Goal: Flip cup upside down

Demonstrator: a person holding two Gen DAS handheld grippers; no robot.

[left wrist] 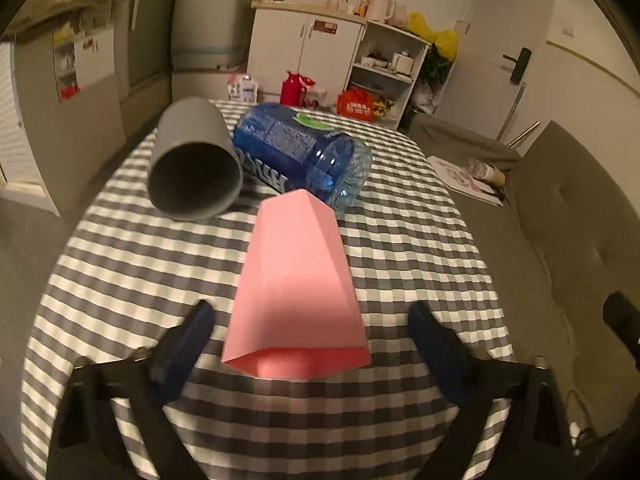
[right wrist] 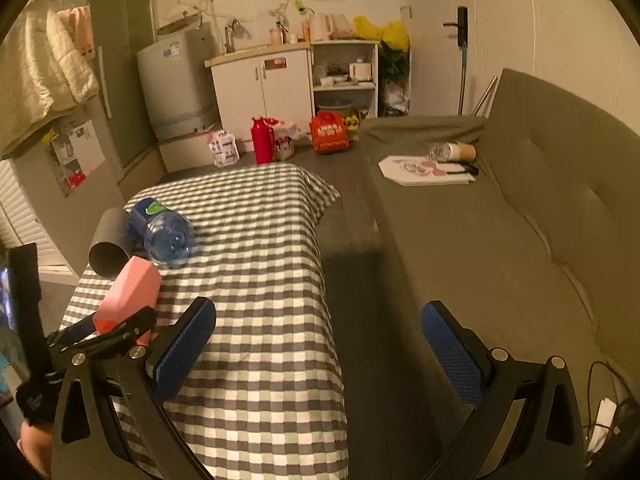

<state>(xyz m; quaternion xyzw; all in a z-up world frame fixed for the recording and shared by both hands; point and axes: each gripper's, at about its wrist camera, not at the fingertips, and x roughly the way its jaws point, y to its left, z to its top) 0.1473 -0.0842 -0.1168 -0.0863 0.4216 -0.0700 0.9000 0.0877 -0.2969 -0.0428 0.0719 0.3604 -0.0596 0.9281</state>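
Lying on desk (left wrist: 400, 240): pink cup (left wrist: 294, 284), grey cup (left wrist: 192, 160), blue bottle (left wrist: 304, 152), label unreadable
Left gripper (left wrist: 308, 316): spread wide around pink cup
Right gripper (right wrist: 318, 320): spread wide, nothing held

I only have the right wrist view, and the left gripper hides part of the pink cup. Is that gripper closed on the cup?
Observer: No. The left gripper is open. The pink cup lies between its fingers, with a gap on each side.
Operator: Which way does the cup's opening face?
Observer: Toward the left gripper. The cup lies on its side on the checked cloth.
Operator: Any print on the blue bottle?
Observer: Yes. The blue bottle has white lettering on its label, on the side by the grey cup. I cannot read it.
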